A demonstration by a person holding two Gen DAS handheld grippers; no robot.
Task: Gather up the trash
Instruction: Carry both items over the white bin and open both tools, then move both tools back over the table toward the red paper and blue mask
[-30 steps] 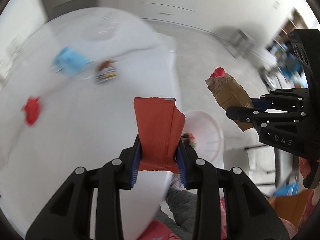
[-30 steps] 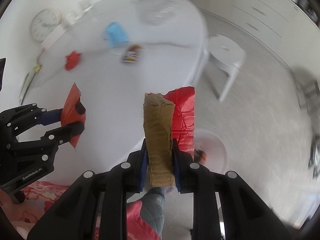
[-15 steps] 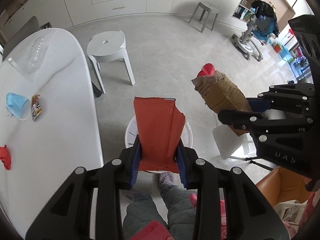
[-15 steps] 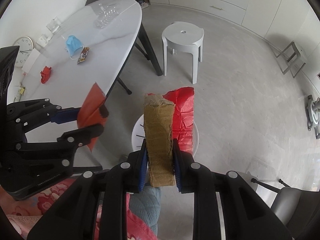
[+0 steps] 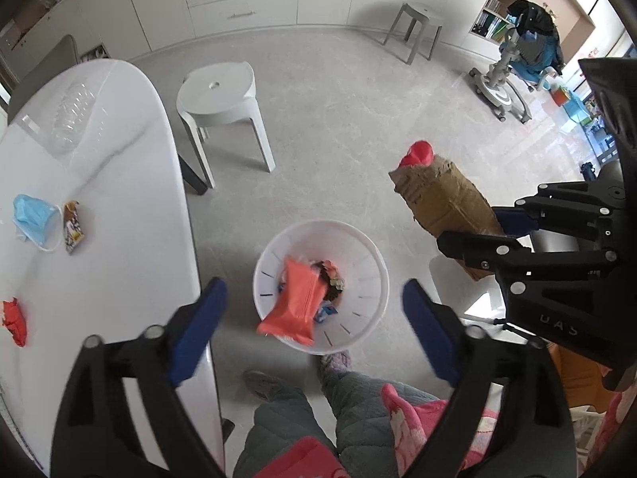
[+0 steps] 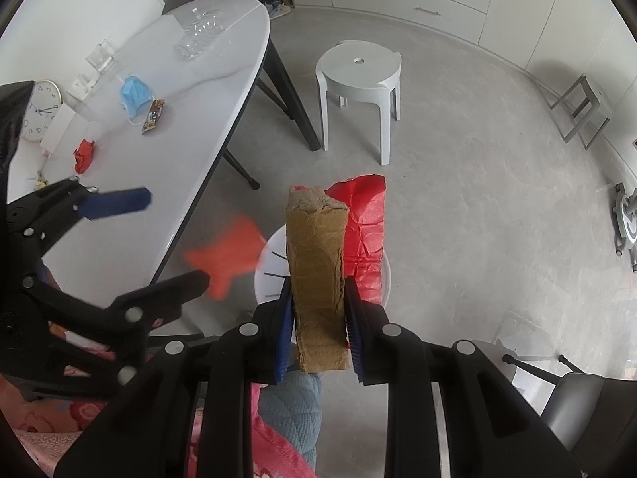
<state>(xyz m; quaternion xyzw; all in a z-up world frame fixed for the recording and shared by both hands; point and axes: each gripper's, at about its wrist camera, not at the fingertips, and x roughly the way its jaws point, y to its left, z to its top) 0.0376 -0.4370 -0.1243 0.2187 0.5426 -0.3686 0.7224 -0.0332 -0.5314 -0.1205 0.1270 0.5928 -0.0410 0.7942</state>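
My left gripper is open and empty above the white trash bin. The orange wrapper is in the air over the bin, blurred in the right wrist view. The bin holds other scraps. My right gripper is shut on a brown cardboard piece with a red wrapper behind it, above the bin's right side. It shows in the left wrist view holding the cardboard.
A white table at left carries a blue face mask, a snack wrapper, a red crumpled scrap and a clear bottle. A white stool stands beyond the bin. The person's legs are below.
My left gripper has opened and let go of the orange wrapper, which is dropping toward the bin. Both grippers have come closer over the bin. The right stays shut on the cardboard.
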